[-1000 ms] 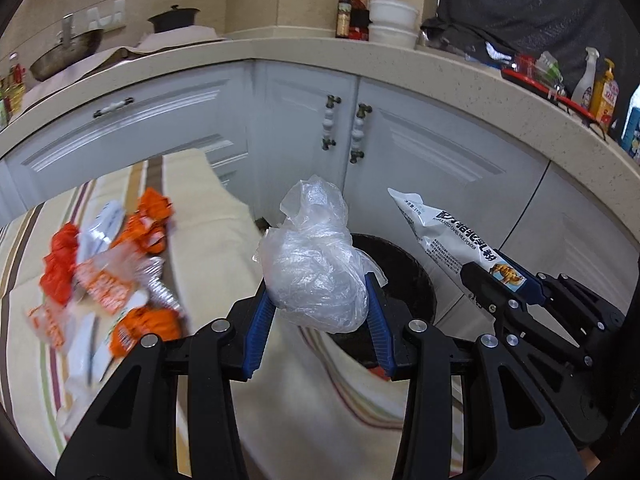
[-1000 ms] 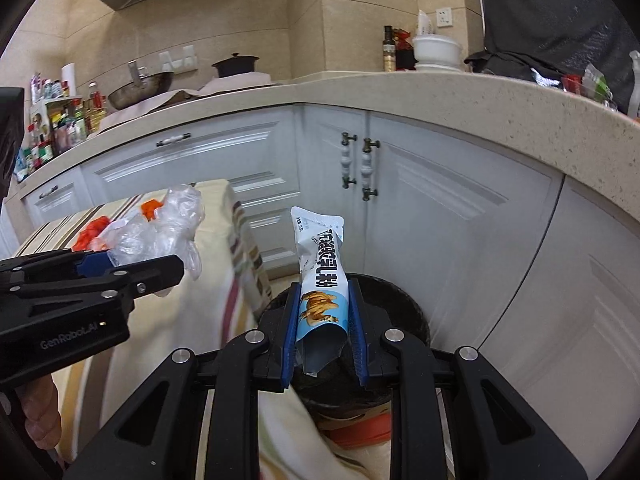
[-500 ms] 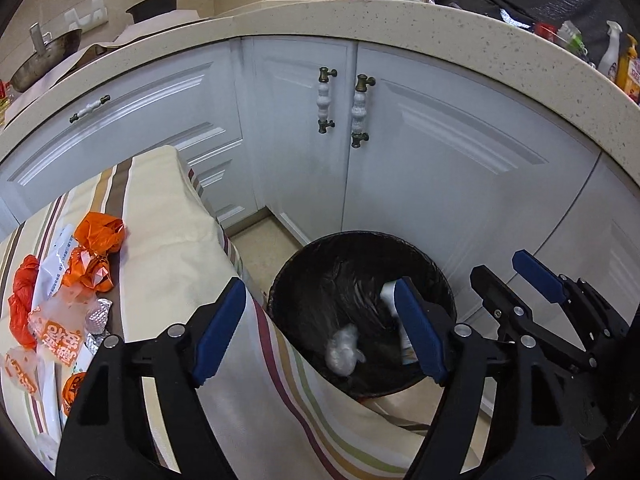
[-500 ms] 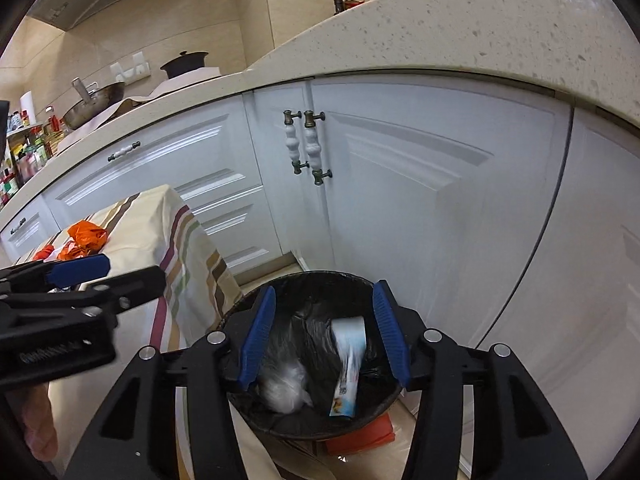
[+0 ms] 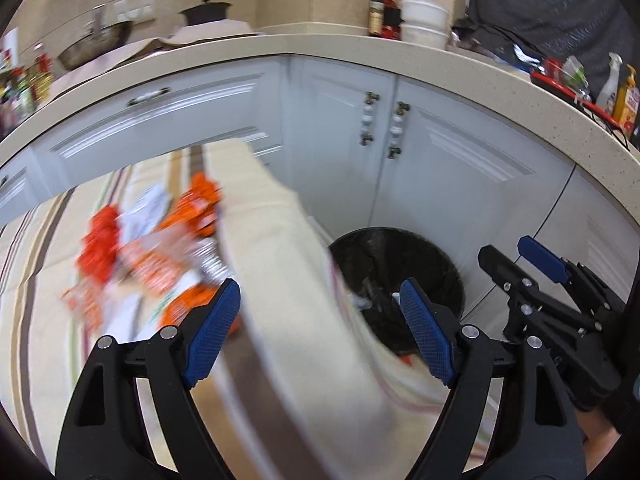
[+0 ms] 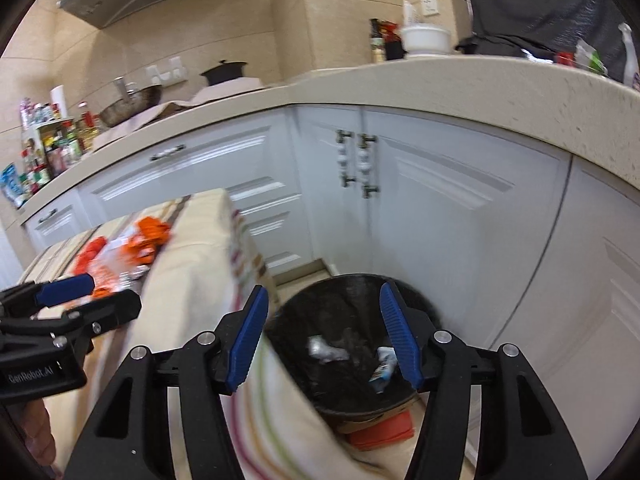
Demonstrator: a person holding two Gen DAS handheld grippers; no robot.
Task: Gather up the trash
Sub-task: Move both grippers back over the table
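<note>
Table under a cream striped tablecloth [image 5: 276,248], blurred orange and white wrappers [image 5: 156,252] heaped on top, black trash bin [image 6: 352,344] on floor beside it

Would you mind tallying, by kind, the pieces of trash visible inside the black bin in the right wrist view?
Crumpled clear plastic bag: 1
White and blue snack wrapper: 1
Total in the black bin: 2

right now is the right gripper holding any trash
No, the right gripper is open with nothing between its blue pads, and the snack packet already lies inside the black bin.
</note>
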